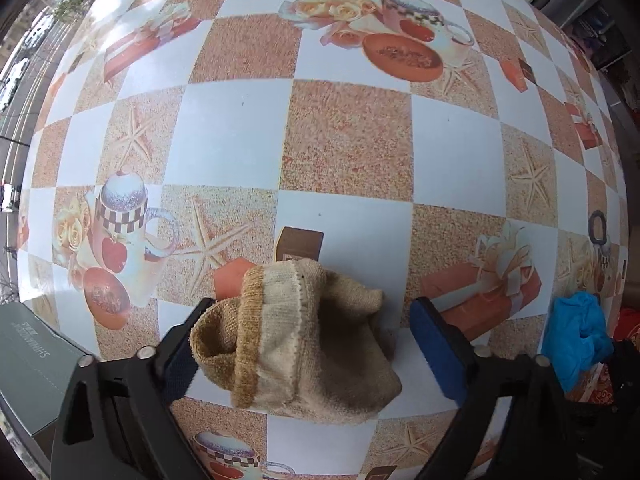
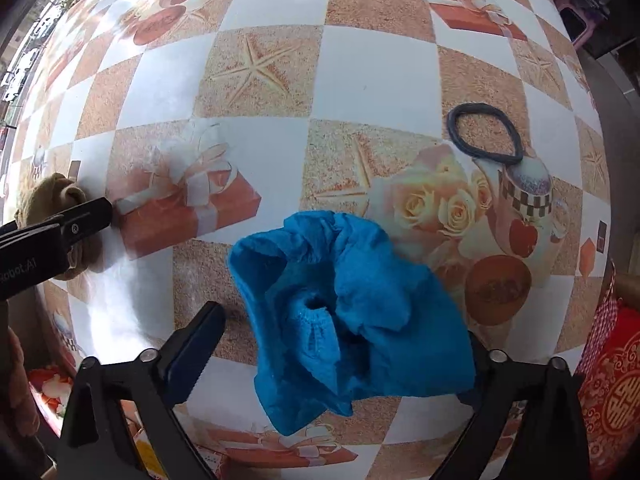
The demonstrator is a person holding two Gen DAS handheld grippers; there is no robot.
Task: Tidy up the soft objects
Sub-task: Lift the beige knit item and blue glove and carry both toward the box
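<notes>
Nothing looks sorted yet. Your left gripper [image 1: 312, 344], jaws spread, frames the beige sock [image 1: 304, 344]; right gripper [image 2: 344, 344], also spread, frames the blue cloth [image 2: 344, 320], near that sock. The hair band [image 2: 486, 134] lies beyond the cloth.

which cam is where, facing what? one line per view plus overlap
Left wrist: rides the left gripper, looks forward and down at the checkered tablecloth; both its open fingers flank the beige sock.
Right wrist: rides the right gripper, same downward tilt; open fingers flank the blue cloth, hair tie beyond.
Shared: blue cloth at left view's right edge; sock and left gripper finger at right view's left edge.
</notes>
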